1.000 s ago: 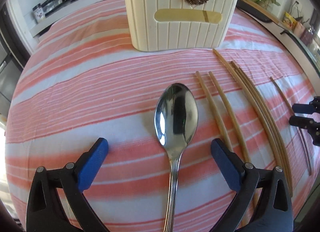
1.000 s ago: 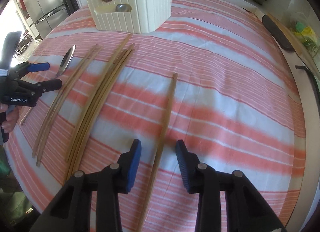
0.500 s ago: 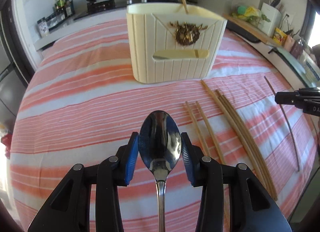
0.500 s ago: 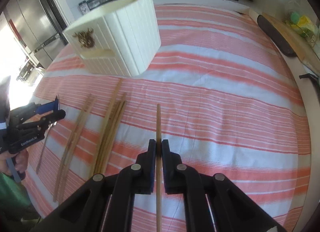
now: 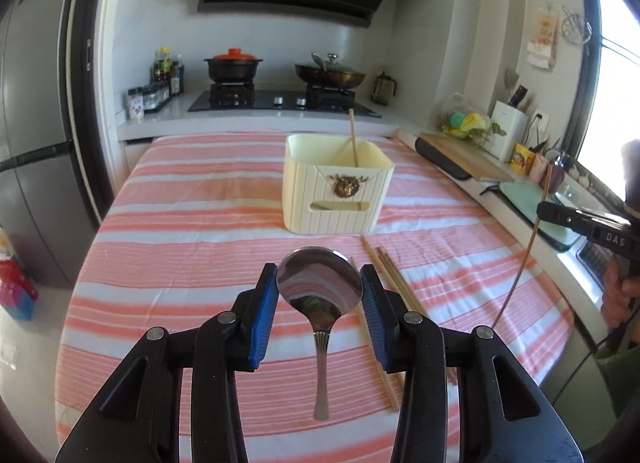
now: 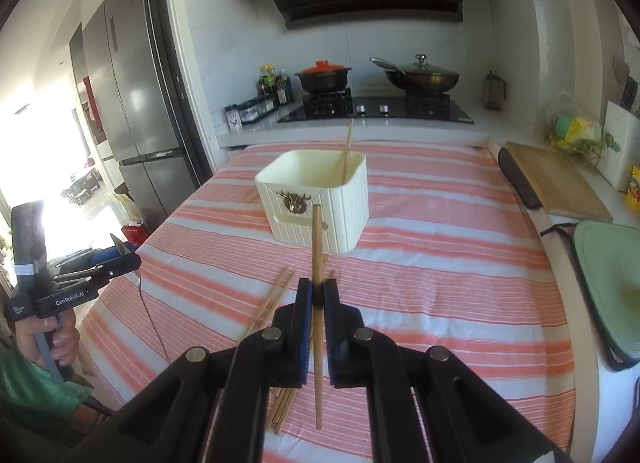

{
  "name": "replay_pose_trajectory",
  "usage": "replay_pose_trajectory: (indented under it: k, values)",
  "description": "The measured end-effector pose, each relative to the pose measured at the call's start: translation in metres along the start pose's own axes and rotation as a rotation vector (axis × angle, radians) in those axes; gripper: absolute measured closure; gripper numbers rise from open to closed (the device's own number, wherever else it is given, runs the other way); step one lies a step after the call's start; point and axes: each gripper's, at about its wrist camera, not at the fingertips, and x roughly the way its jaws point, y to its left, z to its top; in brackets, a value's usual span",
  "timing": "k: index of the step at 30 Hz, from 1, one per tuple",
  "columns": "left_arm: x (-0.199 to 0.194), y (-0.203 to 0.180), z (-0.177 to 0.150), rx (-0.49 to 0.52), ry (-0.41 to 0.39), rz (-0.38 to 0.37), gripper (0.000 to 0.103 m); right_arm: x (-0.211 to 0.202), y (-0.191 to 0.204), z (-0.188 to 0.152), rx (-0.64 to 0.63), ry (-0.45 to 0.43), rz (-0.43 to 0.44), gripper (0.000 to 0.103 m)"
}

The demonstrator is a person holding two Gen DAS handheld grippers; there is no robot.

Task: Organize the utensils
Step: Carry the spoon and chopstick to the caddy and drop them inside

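Note:
My left gripper (image 5: 320,283) is shut on the bowl of a steel spoon (image 5: 320,287), held up off the table with its handle hanging down. My right gripper (image 6: 318,295) is shut on a single wooden chopstick (image 6: 317,247), also lifted; the same gripper (image 5: 544,210) and chopstick (image 5: 520,271) show at the right of the left wrist view. A cream utensil holder (image 5: 338,183) with a gold emblem stands mid-table with one chopstick (image 5: 353,135) upright in it. Several more chopsticks (image 5: 394,275) lie on the striped cloth in front of the holder (image 6: 316,195).
The table wears a pink and white striped cloth (image 5: 192,223). Behind it runs a counter with a stove, a black pot (image 5: 233,67) and a wok (image 5: 330,75). A cutting board (image 6: 560,187) lies on the right counter. A fridge (image 6: 132,103) stands at the left.
Both grippers closed, the left on the spoon's bowl and the right on one chopstick, then rose off the cloth with them. The views tilted up to show the kitchen.

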Motion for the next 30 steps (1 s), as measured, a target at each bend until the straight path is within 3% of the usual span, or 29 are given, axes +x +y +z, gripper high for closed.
replay_pose_trajectory:
  k: [9,18,23,26,30]
  values:
    - [-0.021,0.006,0.017,-0.017,-0.056,-0.007,0.062,-0.012,0.011,0.016,-0.008,-0.091,0.003,0.097]
    - [-0.014,0.012,0.029,-0.037,-0.026,-0.03,0.062,-0.001,0.004,0.019,-0.021,-0.061,-0.01,0.097]
    - [-0.02,0.017,0.084,-0.043,-0.089,-0.066,0.062,0.013,-0.002,0.048,-0.057,-0.068,-0.021,0.097]
    - [-0.021,0.02,0.129,-0.064,-0.17,-0.082,0.062,0.018,-0.005,0.081,-0.081,-0.135,-0.033,0.097]
    - [-0.003,0.021,0.183,-0.068,-0.292,-0.033,0.062,0.028,-0.006,0.131,-0.085,-0.256,-0.02,0.097]
